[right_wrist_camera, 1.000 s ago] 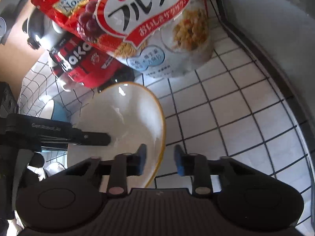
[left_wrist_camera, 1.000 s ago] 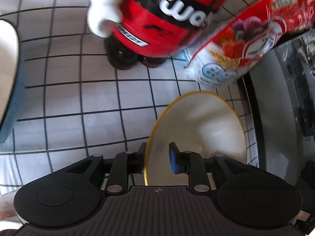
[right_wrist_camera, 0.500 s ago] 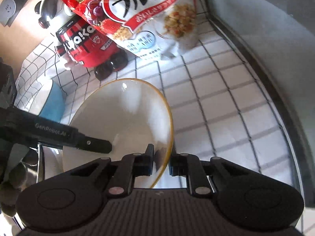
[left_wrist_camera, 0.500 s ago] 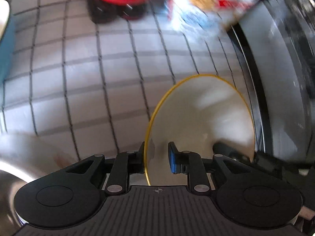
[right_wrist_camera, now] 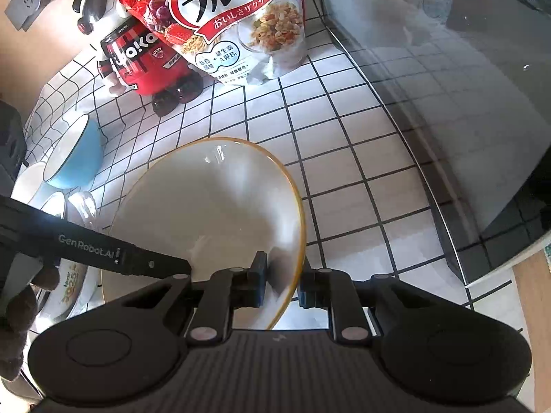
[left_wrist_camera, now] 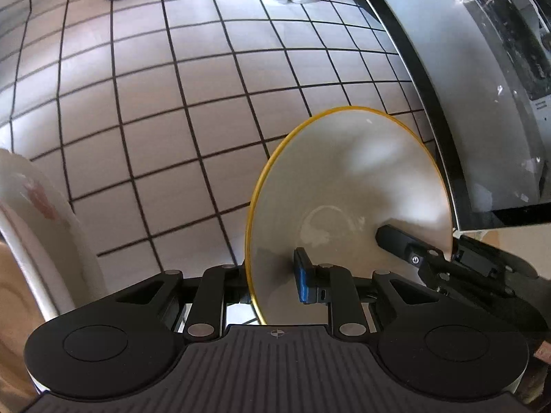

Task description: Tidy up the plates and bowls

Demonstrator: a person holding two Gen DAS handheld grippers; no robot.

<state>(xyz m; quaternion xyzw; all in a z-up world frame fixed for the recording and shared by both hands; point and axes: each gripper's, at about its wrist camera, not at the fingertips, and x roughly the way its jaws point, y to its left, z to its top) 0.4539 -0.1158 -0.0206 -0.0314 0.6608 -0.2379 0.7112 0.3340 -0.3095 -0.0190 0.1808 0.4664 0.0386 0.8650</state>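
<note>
1. A white tiled counter with dark grout [right_wrist_camera: 344, 137] meets a black-edged glass appliance [right_wrist_camera: 465, 103].
2. A red cereal bag [right_wrist_camera: 234, 17] stands beside a blue bowl [right_wrist_camera: 74, 161].
3. The empty gold-rimmed white bowl [right_wrist_camera: 213, 199] hangs tilted over the counter: the right gripper [right_wrist_camera: 280, 284] clamps its rim, while the left gripper [left_wrist_camera: 272, 277] straddles the opposite rim with its jaws opening.

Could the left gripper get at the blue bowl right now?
Probably not. The left gripper straddles the rim of the yellow-rimmed bowl, its jaws opening, while the right gripper clamps the opposite rim. The blue bowl sits apart, over by the red figure.
</note>
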